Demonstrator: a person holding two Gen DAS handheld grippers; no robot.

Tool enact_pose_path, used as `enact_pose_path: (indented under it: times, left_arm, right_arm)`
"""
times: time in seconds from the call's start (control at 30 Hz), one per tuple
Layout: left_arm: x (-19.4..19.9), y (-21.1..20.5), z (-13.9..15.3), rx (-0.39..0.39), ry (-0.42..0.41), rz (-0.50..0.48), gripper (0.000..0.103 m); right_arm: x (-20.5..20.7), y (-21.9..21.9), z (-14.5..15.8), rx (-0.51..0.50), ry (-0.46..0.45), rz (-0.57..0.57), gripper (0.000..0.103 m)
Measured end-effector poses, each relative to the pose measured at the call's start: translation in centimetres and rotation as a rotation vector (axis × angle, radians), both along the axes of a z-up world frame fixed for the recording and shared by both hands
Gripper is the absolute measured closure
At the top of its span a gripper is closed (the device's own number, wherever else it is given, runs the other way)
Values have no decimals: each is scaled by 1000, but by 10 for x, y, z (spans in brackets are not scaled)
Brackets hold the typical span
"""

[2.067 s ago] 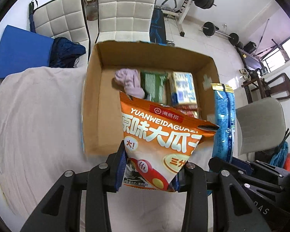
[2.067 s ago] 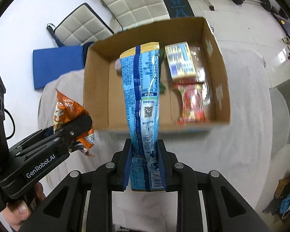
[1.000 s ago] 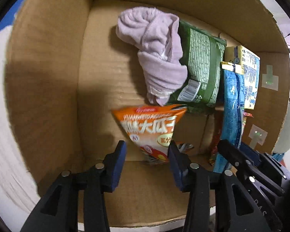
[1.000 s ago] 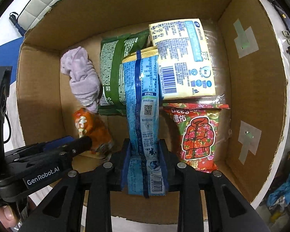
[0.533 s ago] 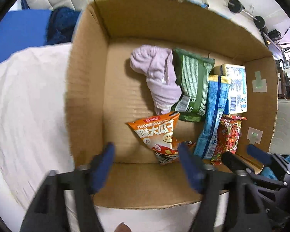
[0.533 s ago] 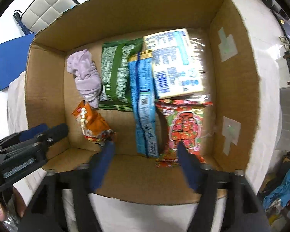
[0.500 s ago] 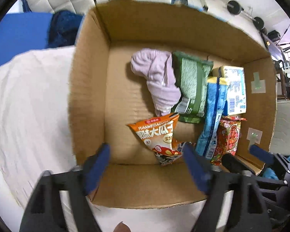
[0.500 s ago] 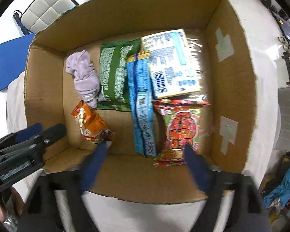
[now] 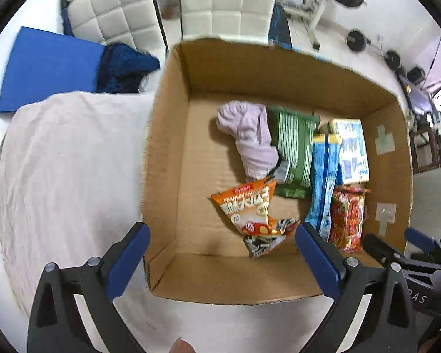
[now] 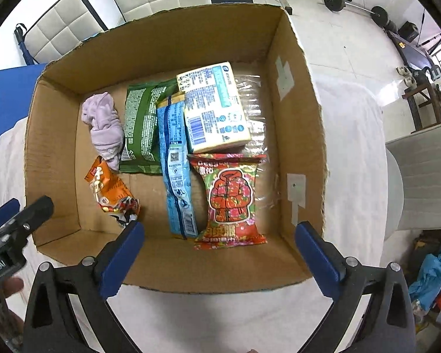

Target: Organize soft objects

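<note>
Snack packets (image 10: 178,164) lying inside cardboard box (image 10: 294,135), beyond both grippers' fingers (image 9: 129,261), left (image 9: 222,261) and right (image 10: 220,260) spread wide, empty.

Two white quilted chairs (image 9: 173,14) stand on pale floor tiles (image 10: 344,38) beside a blue mat (image 9: 47,67); barbell weights (image 10: 335,1) lie farther back.

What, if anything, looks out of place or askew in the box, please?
The orange bag lies crumpled and skewed near the box's left front corner, its top touching the purple cloth. The other packets lie flat in rows.
</note>
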State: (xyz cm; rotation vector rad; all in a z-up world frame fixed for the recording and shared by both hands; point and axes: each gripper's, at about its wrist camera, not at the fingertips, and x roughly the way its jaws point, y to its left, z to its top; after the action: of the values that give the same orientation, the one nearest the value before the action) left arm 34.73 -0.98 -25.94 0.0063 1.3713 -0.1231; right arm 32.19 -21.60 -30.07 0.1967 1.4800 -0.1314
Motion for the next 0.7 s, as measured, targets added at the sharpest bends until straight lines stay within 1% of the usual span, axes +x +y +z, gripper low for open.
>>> enact_pose_path:
  times: [0.13,0.2,0.37,0.43,0.53,0.6,0.7]
  left_arm:
    - [-7,4,15,-7,-69,10,1]
    - [-12,4,24,11,-98,9,1]
    - [-24,1,44,37,-133,-12,1]
    - [-33,-2,55,38,-140,-20,1]
    - [-56,-1,80,55,-191,-13,1]
    - [-76,1,101,48,-230,1,1]
    - [-102,4,126,23,-253,7,1]
  right_arm:
    - [-7,-3,4,-22,-21,-10,0]
    - [-11,-3,7,-25,-32,-16,0]
    - [-25,-4,25,-41,-69,-16,0]
    - [-33,-5,37,-40,-90,-14,0]
    - [-52,-5,61,-45,-136,-4,0]
    - [-68,-6,78,-31,-158,-10,0]
    - [-96,-6,106,-6,-188,-17,0]
